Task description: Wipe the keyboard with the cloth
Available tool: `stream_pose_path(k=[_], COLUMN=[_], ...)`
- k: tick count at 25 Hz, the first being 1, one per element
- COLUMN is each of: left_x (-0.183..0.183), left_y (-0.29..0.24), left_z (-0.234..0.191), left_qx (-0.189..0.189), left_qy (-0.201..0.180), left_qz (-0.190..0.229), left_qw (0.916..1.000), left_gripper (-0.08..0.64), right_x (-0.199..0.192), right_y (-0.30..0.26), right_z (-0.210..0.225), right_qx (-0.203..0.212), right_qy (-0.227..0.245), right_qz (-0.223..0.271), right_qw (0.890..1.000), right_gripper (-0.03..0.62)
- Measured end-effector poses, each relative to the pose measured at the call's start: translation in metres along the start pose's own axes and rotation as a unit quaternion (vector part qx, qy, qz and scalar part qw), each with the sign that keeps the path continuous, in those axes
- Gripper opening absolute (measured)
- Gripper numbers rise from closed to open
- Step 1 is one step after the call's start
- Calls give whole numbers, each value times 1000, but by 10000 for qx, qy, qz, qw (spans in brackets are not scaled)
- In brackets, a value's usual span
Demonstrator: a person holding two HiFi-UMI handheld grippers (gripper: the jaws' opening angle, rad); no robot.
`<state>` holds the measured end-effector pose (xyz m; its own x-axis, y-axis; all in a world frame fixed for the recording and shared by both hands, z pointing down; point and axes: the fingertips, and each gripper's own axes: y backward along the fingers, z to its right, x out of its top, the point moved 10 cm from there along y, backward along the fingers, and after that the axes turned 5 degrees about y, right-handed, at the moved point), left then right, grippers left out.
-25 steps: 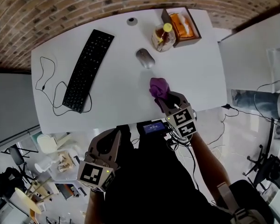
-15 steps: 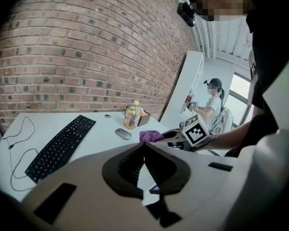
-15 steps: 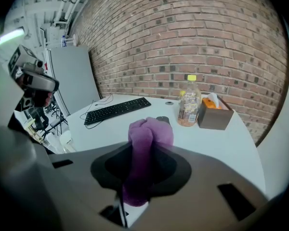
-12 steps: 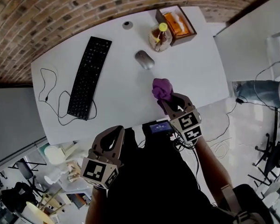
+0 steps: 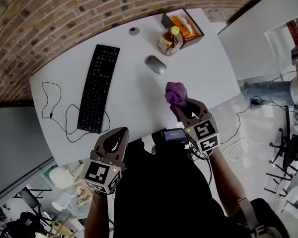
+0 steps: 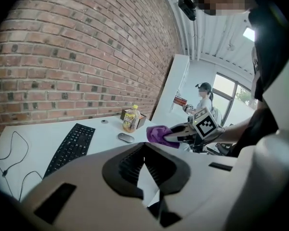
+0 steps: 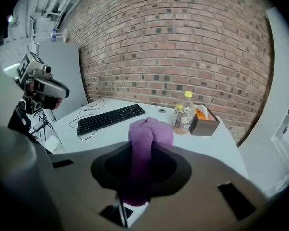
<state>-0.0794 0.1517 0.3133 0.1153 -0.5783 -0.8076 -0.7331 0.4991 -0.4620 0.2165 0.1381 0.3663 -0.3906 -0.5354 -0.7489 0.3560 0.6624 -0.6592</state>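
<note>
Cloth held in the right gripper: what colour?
Plain purple, no pattern. The bunched purple cloth shows best in the right gripper view.

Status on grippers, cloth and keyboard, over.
Right gripper shut on purple cloth, off the table. Left gripper shut, empty. Keyboard untouched. Mouse near the path.

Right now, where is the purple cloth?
Head view: the purple cloth is held in the right gripper, over the near right part of the table, closest to the mouse.
</note>
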Motion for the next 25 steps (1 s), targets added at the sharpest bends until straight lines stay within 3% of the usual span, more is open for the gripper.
stream_pose_path(k=[12,25], left_x=[-7,-13], left_y=[38,82], left_z=[-55,-107], left_qx=[-137,102], left_qy=[121,233], left_qz=[145,305], left_qw=[9997,9992], left_gripper=[14,14], right_x=[49,91], right_y=[-8,-38], right_z=[-52,-96], right_qx=[-89,329], right_qy=[333,498], right_qz=[95,356], right_qw=[9994,9976], right_gripper=[98,98])
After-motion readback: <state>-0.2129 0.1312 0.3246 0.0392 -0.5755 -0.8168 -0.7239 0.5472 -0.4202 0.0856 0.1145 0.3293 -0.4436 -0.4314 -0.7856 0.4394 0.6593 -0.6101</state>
